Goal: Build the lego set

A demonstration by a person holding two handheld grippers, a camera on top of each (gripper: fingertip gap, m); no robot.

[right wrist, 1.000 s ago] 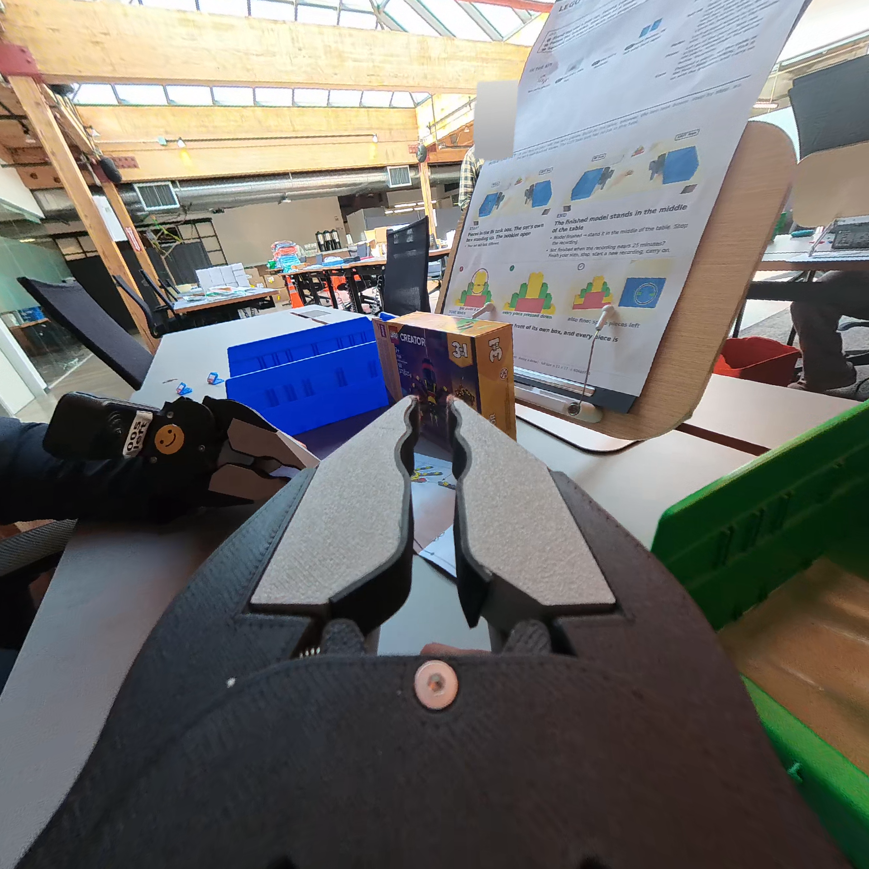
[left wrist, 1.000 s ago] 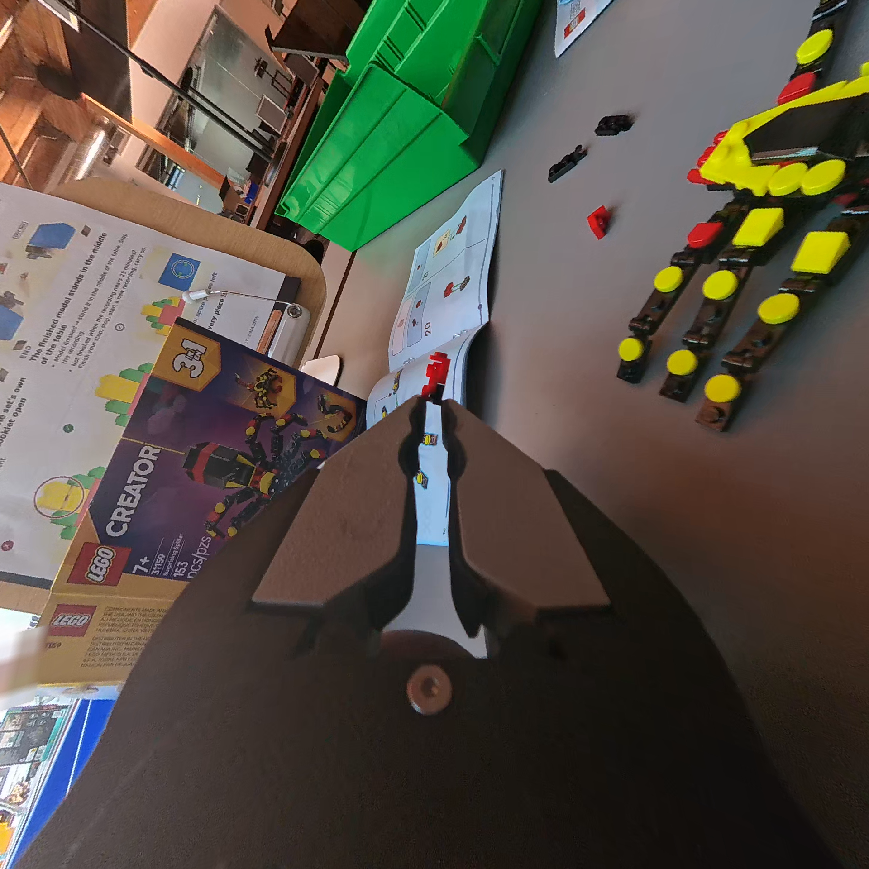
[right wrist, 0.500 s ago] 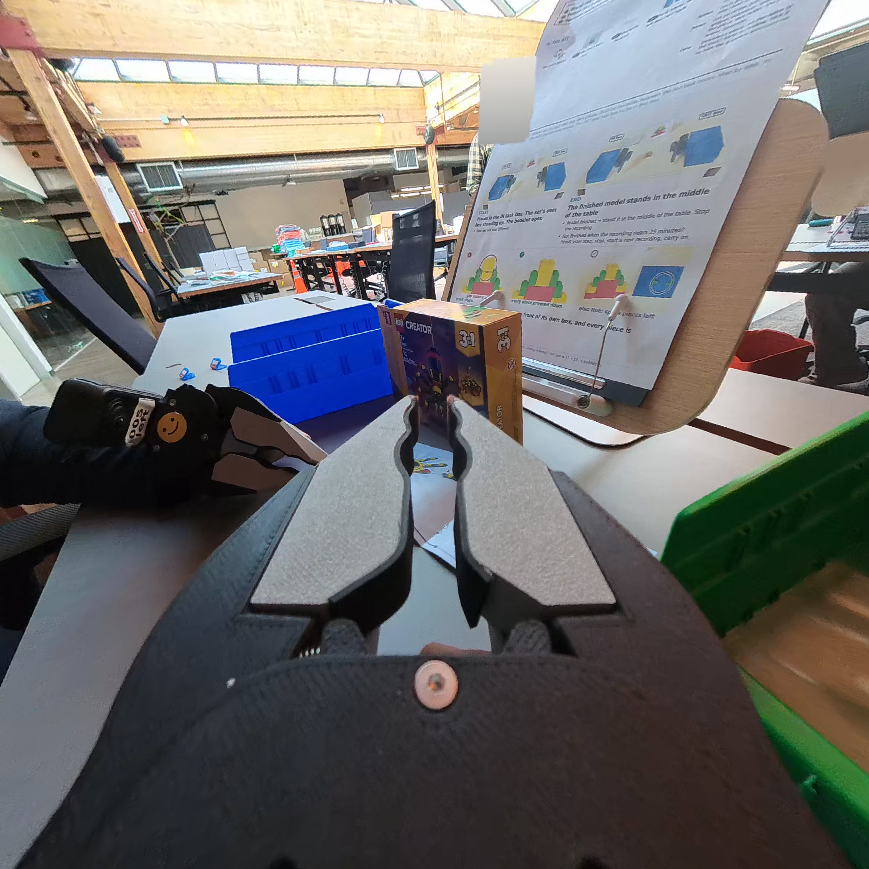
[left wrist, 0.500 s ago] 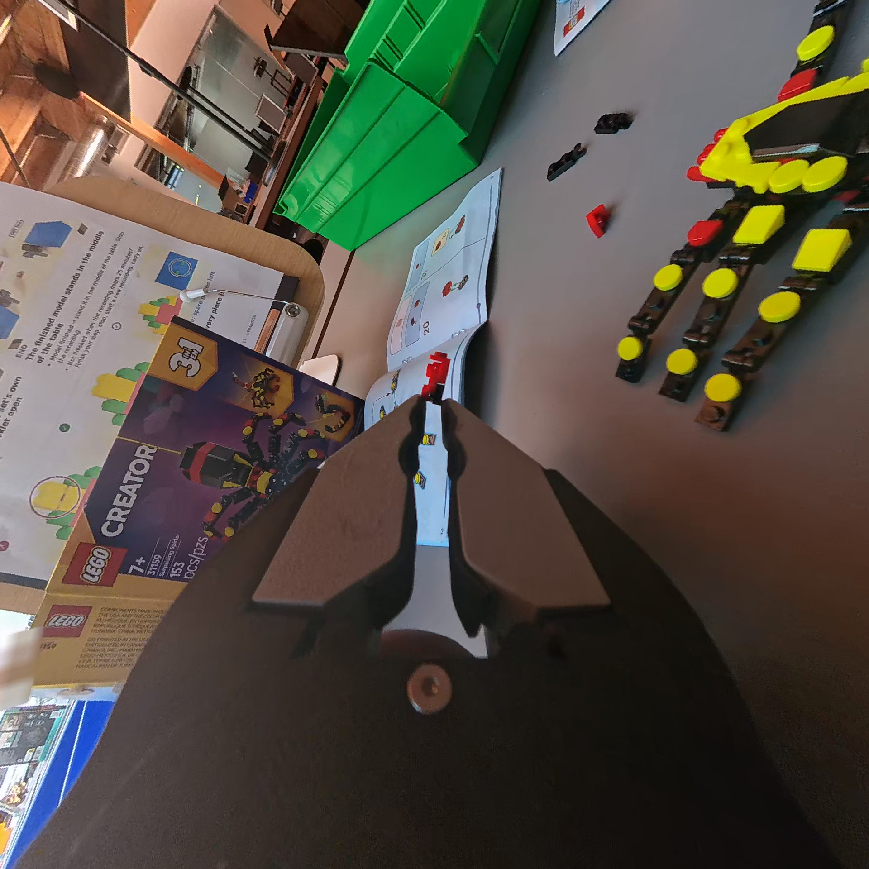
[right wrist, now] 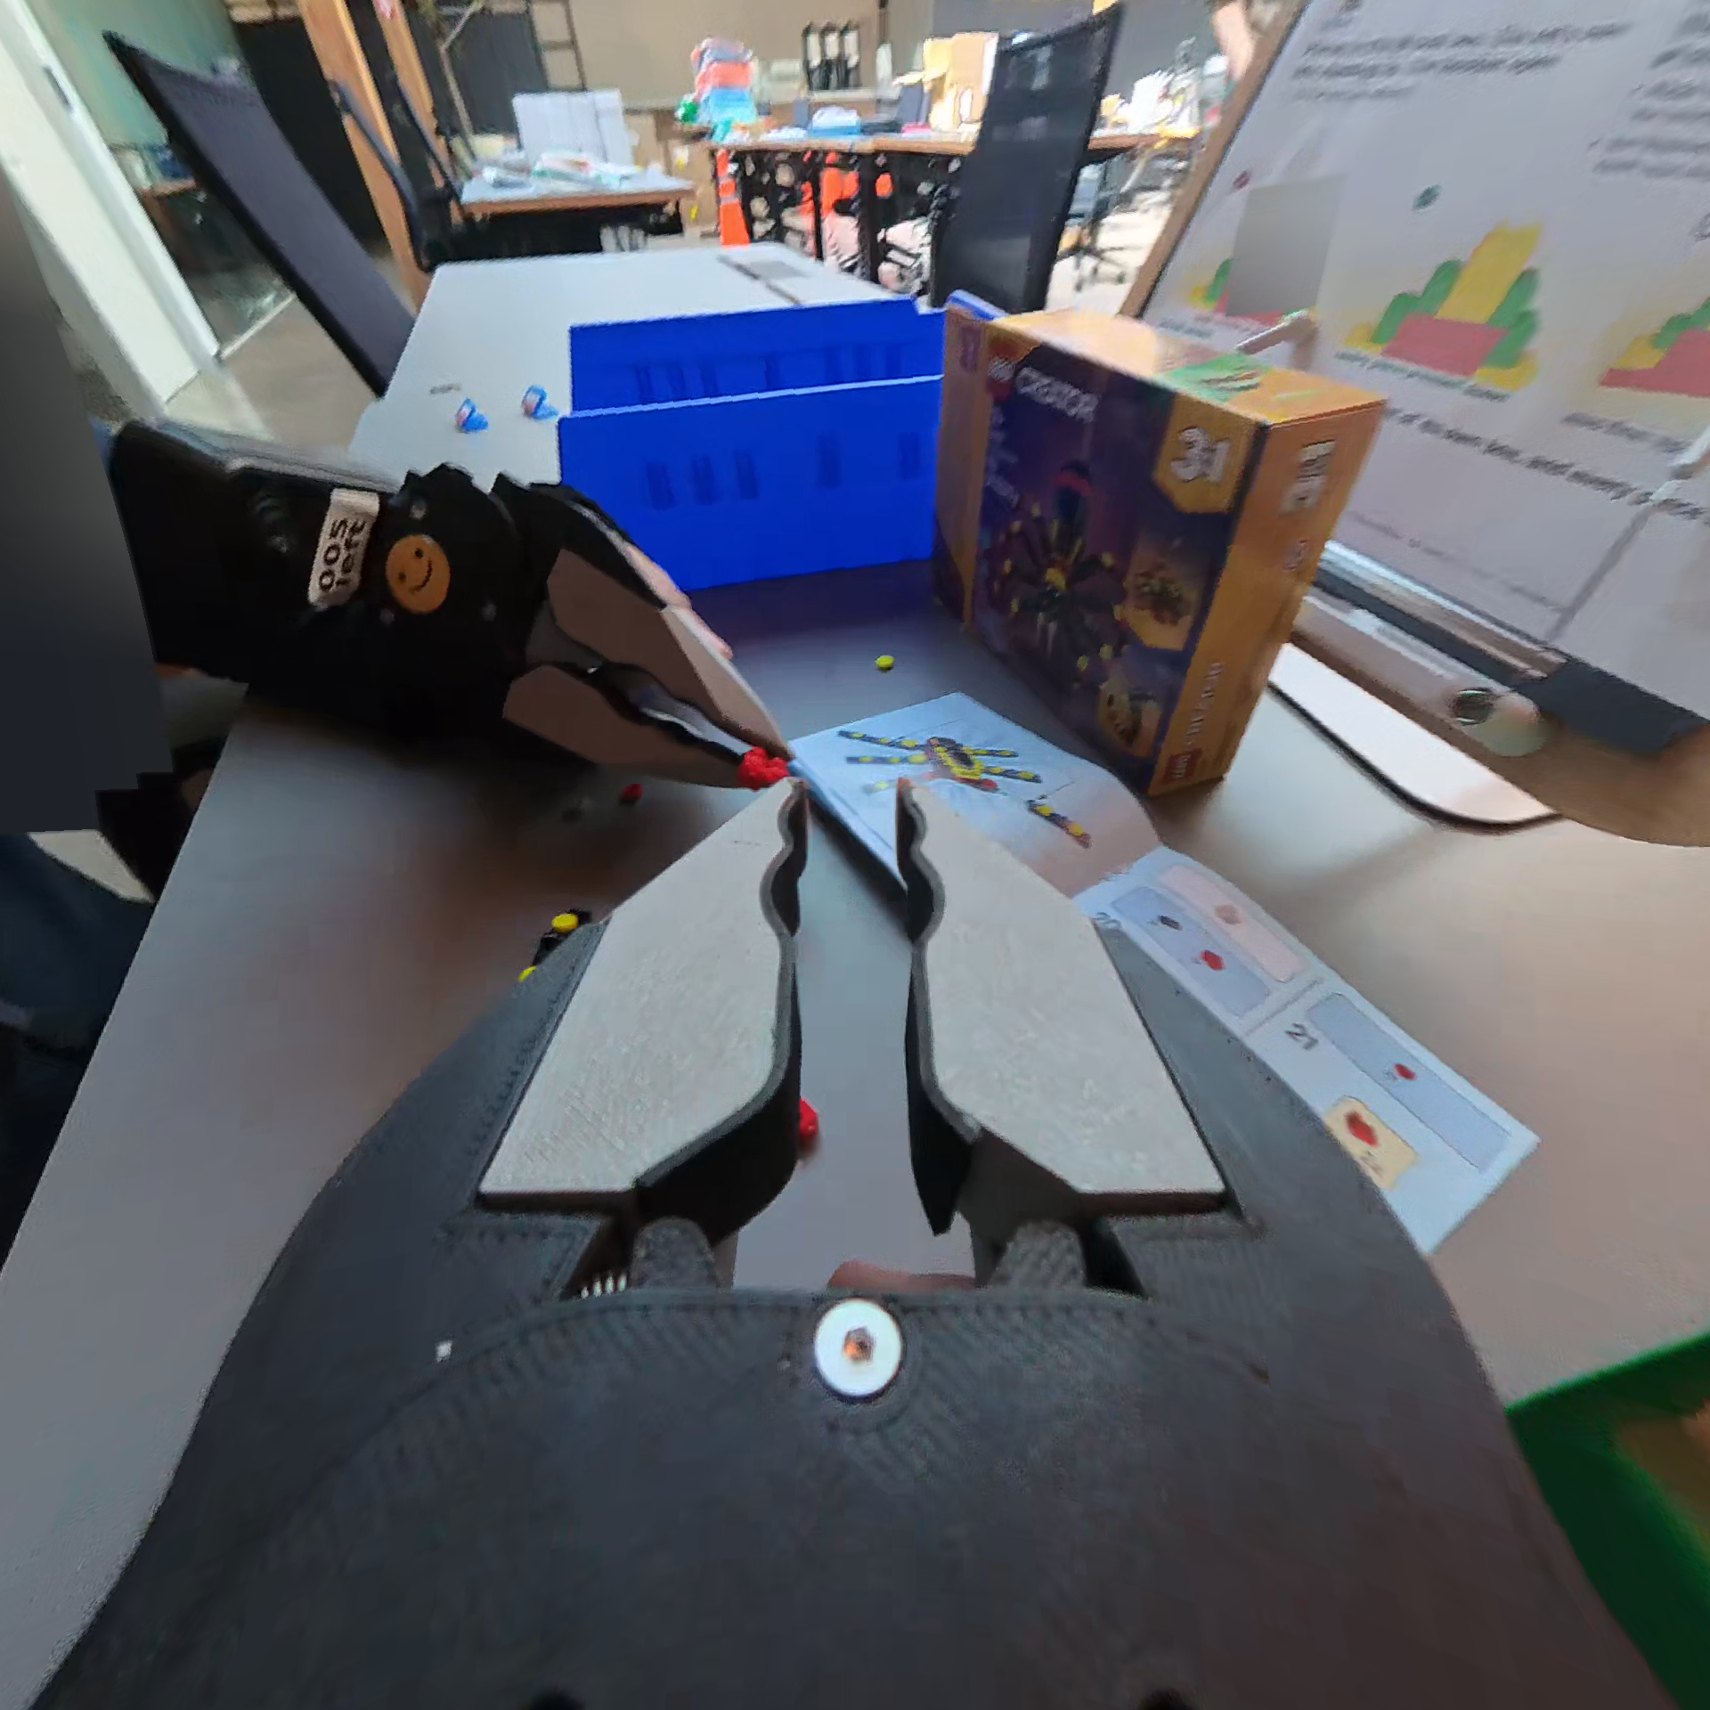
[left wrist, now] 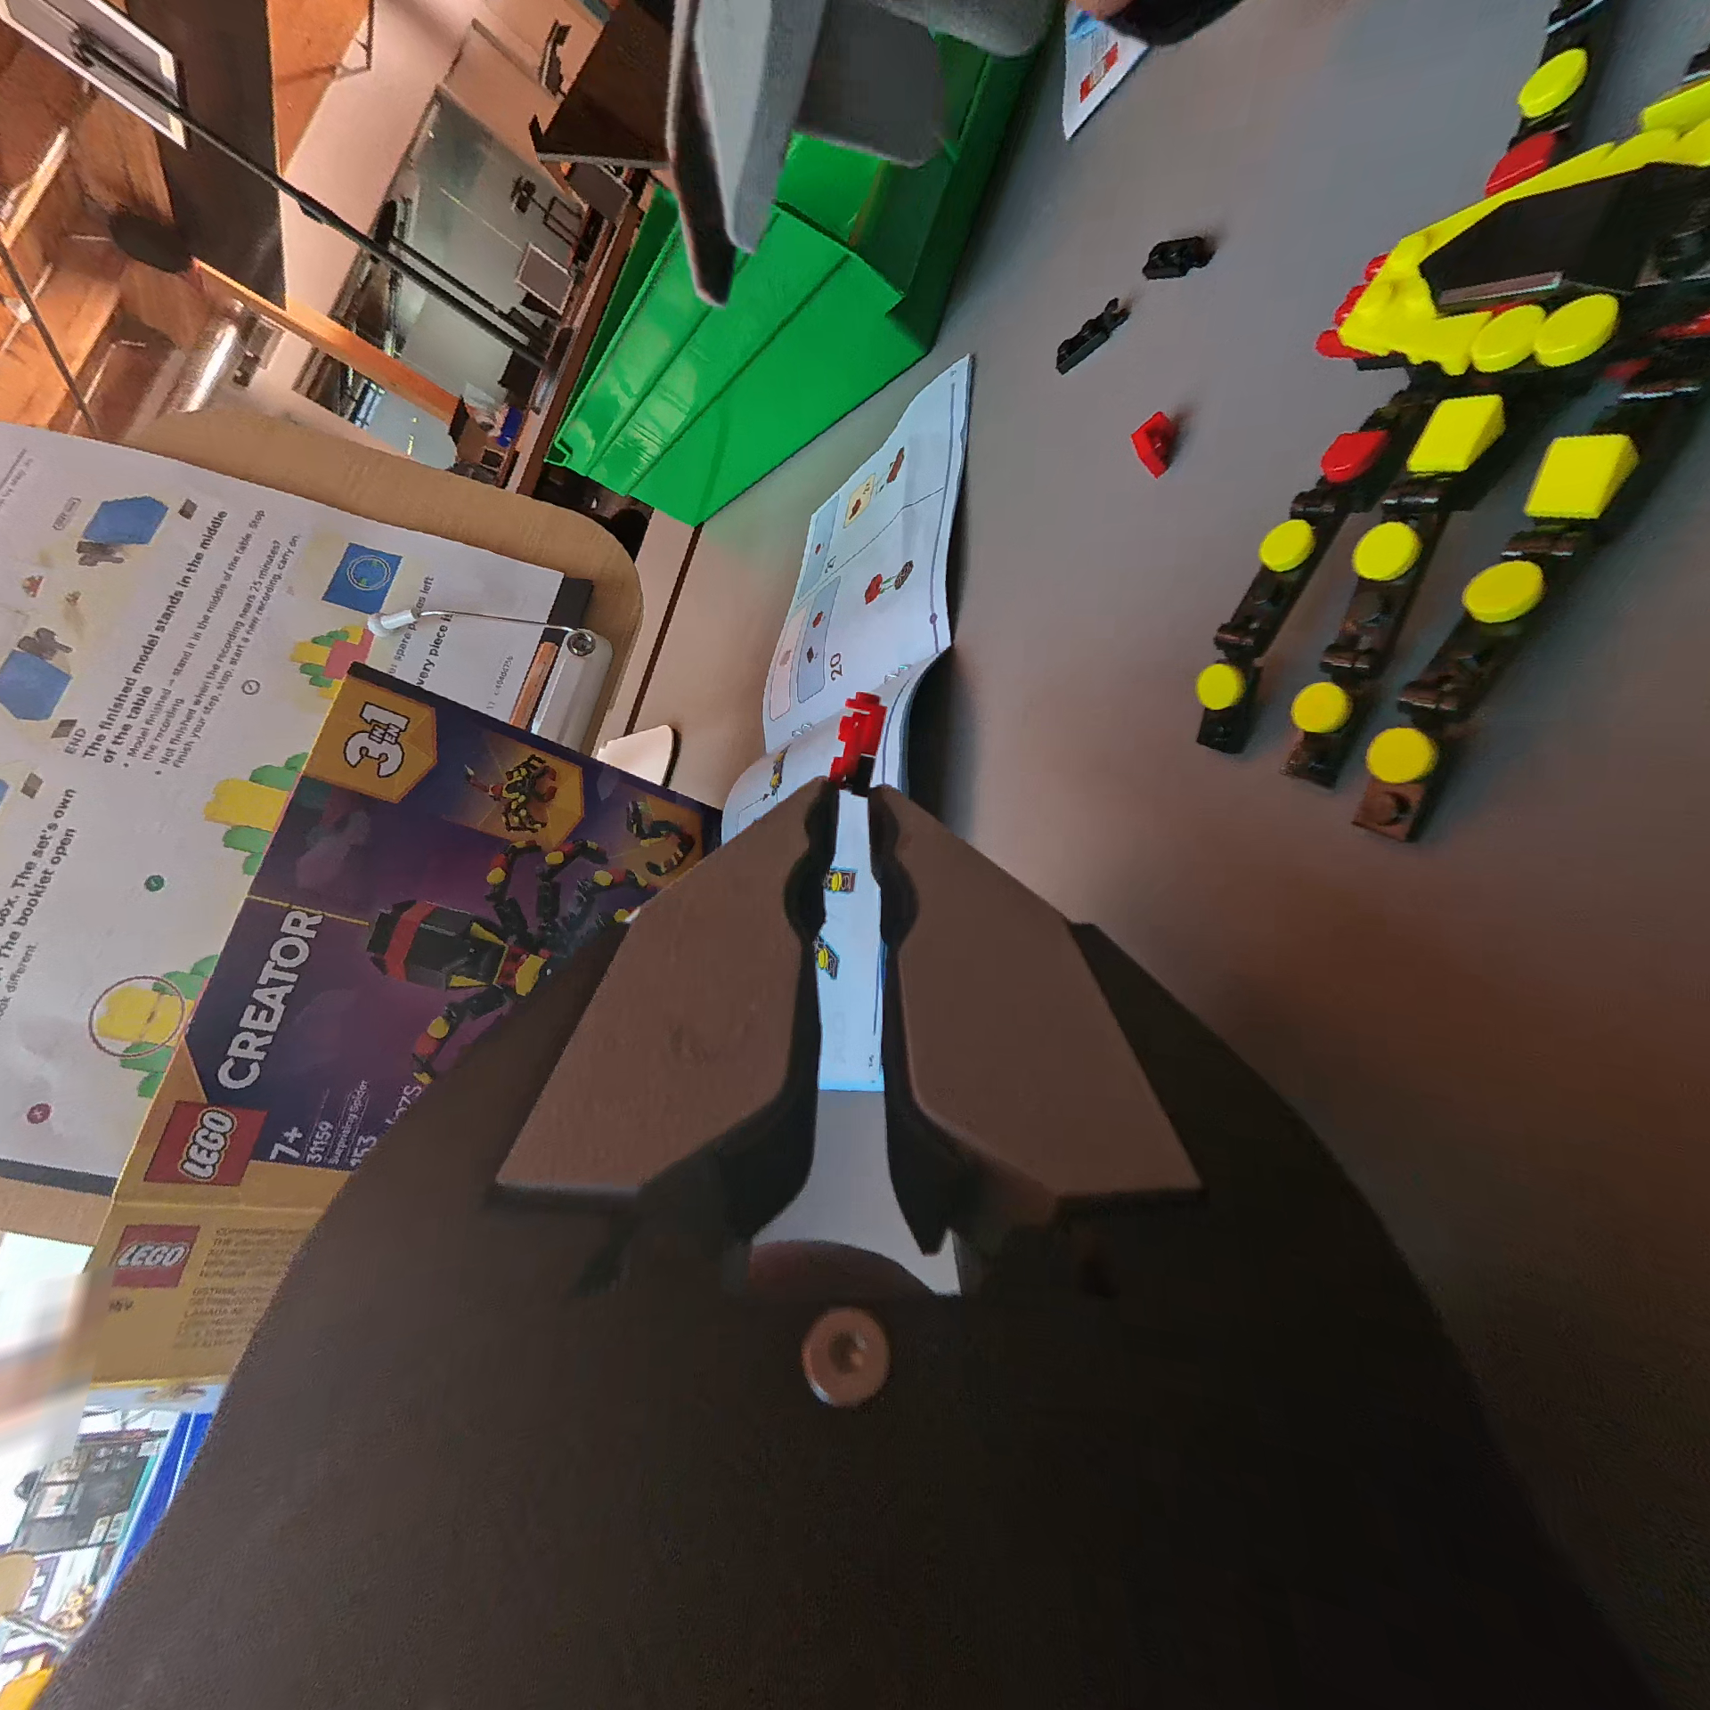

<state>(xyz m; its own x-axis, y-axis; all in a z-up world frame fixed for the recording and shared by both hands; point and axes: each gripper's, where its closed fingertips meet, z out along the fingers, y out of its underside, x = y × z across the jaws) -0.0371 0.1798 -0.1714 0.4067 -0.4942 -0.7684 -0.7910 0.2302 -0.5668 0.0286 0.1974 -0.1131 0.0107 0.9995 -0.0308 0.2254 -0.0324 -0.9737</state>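
My left gripper [left wrist: 844,805] is shut on a small red lego piece [left wrist: 856,740] and holds it above the open booklet [left wrist: 870,555]. In the right wrist view it reaches in from the left [right wrist: 754,761], with the red piece [right wrist: 763,768] at its tips. My right gripper [right wrist: 849,800] is open and empty, its tips just right of that red piece; its grey fingers [left wrist: 740,139] show at the top of the left wrist view. The part-built black, yellow and red spider model [left wrist: 1480,370] lies on the dark table at the right.
Two loose black pieces [left wrist: 1175,257] [left wrist: 1092,335] and a red one [left wrist: 1152,442] lie near the model. The lego box [right wrist: 1110,555] stands behind the booklet [right wrist: 1203,925], blue bins [right wrist: 740,444] behind that. Green bins [left wrist: 759,352] stand to the right and a wooden board with a printed sheet [left wrist: 231,694] stands behind the box. There is about 10 centimetres between the tips of the two grippers.
My right gripper has tipped down toward the table and come close to the left gripper's tips, its jaws a little wider. The left gripper has stayed almost still with the red piece.
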